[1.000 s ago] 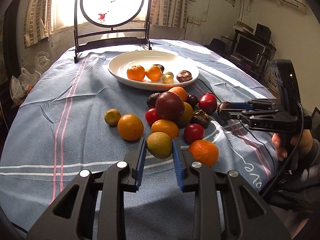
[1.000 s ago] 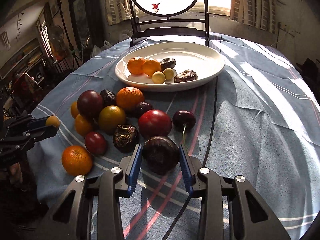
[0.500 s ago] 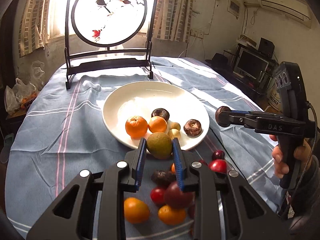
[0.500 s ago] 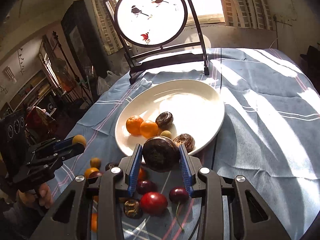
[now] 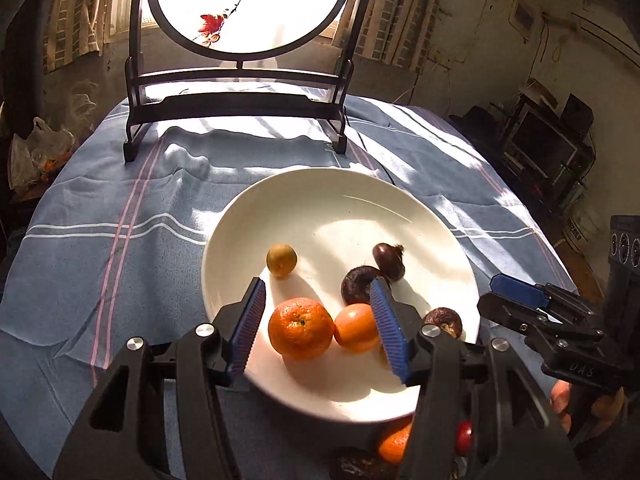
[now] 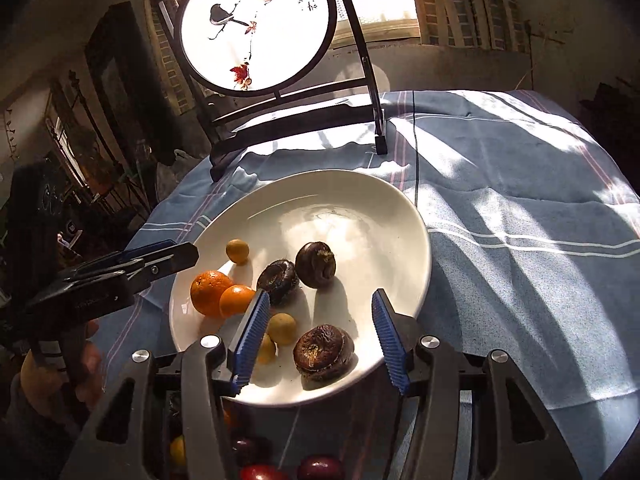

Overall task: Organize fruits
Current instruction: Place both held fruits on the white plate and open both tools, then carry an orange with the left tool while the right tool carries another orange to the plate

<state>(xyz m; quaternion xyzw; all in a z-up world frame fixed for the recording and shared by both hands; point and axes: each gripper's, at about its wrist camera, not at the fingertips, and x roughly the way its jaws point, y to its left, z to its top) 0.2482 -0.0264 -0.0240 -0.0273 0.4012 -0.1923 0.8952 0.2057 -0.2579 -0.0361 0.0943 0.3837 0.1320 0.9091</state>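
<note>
Blue-striped cloth covers the worktop; both my fingers, left and right, have just opened wide and empty over the white plate, fruits dropped inside, so I lift straight clear before returning.

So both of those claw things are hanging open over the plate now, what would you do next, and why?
Probably draw both back toward the fruit left on the cloth. The left gripper and right gripper have just been opening and hold nothing, the greenish fruit and dark round fruit lie loose on the white plate, and more fruit waits below its near rim.
</note>
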